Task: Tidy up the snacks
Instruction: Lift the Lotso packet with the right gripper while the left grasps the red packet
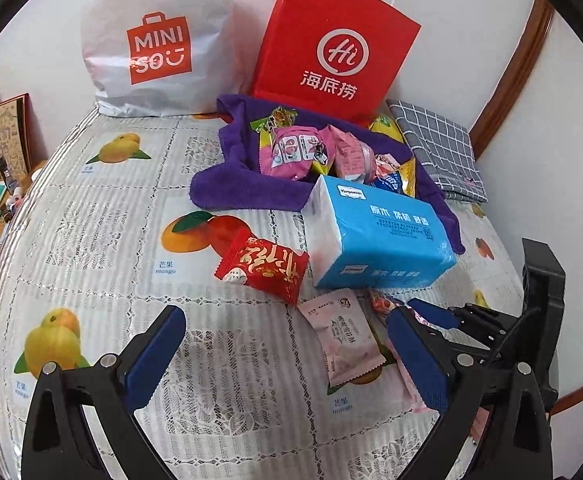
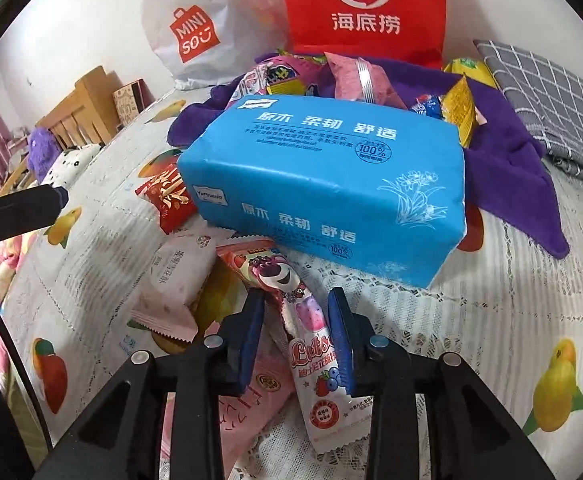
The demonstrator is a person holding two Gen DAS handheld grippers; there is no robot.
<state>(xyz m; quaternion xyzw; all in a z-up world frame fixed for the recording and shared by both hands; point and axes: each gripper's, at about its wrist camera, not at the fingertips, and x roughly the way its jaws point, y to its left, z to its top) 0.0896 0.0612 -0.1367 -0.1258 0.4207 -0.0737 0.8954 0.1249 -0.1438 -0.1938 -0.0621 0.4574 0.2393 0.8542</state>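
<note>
Pink and white, the long Lotso snack packet [image 2: 311, 344] lies on the fruit-print lace tablecloth [image 2: 471, 320] just in front of the blue tissue pack [image 2: 323, 184], its long axis running from the bear-printed end by the tissue pack back toward the camera, tilted slightly to the right. The right gripper [image 2: 297, 300] straddles its middle with jaws drawn narrow; the right blue pad meets the wrapper's edge, while the left pad seems to stand a little off it, though the angle makes that hard to judge. A pale pink packet [image 1: 341, 338] lies beside it to the left, lengthwise in much the same direction, and a red candy packet [image 1: 263, 266] sits crosswise against the tissue pack's near corner. The left gripper [image 1: 283, 320] hangs wide and empty over the cloth. Behind, more snacks are heaped on a purple towel [image 1: 227, 188] before a red Haidilao bag [image 1: 331, 48] and a white Miniso bag [image 1: 159, 40].
</note>
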